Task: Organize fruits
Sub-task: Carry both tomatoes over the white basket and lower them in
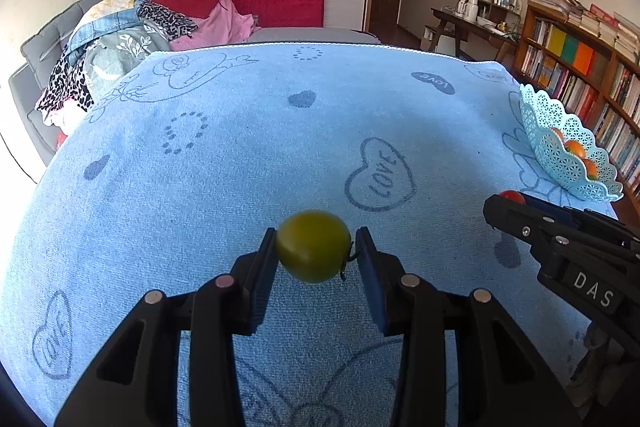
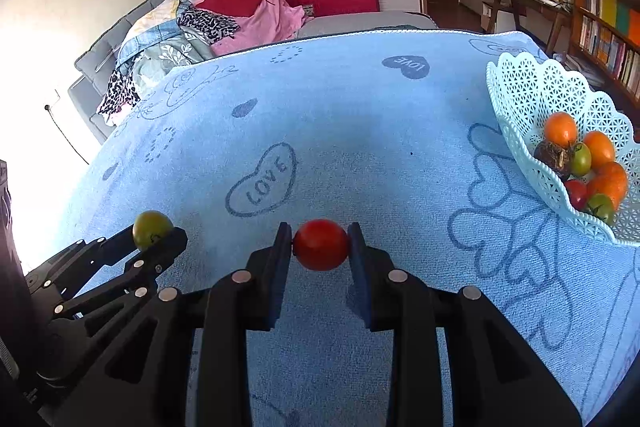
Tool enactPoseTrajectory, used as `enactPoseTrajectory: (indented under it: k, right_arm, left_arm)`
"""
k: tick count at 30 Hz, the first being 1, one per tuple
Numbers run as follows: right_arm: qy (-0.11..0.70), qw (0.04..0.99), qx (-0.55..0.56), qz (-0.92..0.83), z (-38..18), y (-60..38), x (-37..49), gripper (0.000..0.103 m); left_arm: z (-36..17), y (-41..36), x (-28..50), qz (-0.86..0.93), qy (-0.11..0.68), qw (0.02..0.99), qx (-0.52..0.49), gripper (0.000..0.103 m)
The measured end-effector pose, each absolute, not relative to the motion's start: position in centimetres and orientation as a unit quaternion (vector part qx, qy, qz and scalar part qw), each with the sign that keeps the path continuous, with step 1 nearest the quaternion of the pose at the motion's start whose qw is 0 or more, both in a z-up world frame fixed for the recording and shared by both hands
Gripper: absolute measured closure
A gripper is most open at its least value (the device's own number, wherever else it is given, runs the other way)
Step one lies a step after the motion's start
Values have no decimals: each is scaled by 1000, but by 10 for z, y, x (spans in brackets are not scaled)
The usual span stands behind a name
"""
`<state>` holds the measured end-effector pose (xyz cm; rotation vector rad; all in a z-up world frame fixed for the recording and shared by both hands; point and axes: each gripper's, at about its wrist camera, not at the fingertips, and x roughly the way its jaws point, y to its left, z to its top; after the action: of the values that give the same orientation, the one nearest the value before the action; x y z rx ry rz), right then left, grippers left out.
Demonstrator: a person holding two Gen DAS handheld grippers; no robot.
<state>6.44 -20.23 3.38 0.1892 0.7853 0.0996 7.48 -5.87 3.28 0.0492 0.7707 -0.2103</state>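
Note:
My left gripper (image 1: 314, 247) is shut on a green tomato (image 1: 312, 245) and holds it above the blue towel. It also shows at the left of the right wrist view (image 2: 154, 233). My right gripper (image 2: 320, 245) is shut on a red tomato (image 2: 321, 244) above the towel. It also shows at the right of the left wrist view (image 1: 506, 205), with the red tomato (image 1: 512, 195) peeking out. A pale blue lattice basket (image 2: 520, 95) at the right edge holds several orange, red and green fruits (image 2: 560, 129). The basket also shows in the left wrist view (image 1: 548, 123).
A blue towel (image 1: 260, 147) with "LOVE" hearts covers the table. Behind it a grey sofa (image 1: 28, 75) carries a pile of clothes. A bookshelf (image 1: 580, 67) and a wooden desk stand at the right.

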Motion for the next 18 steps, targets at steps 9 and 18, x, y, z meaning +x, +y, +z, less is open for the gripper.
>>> enactPoseTrajectory:
  k: [9, 18]
  right_arm:
    - [365, 924, 108, 41, 46, -217, 45, 73]
    - [343, 930, 125, 30, 62, -238, 23, 73]
  left_arm:
    - [46, -72, 67, -110, 362, 925, 41, 63]
    - [59, -89, 59, -122, 349, 928, 56, 63]
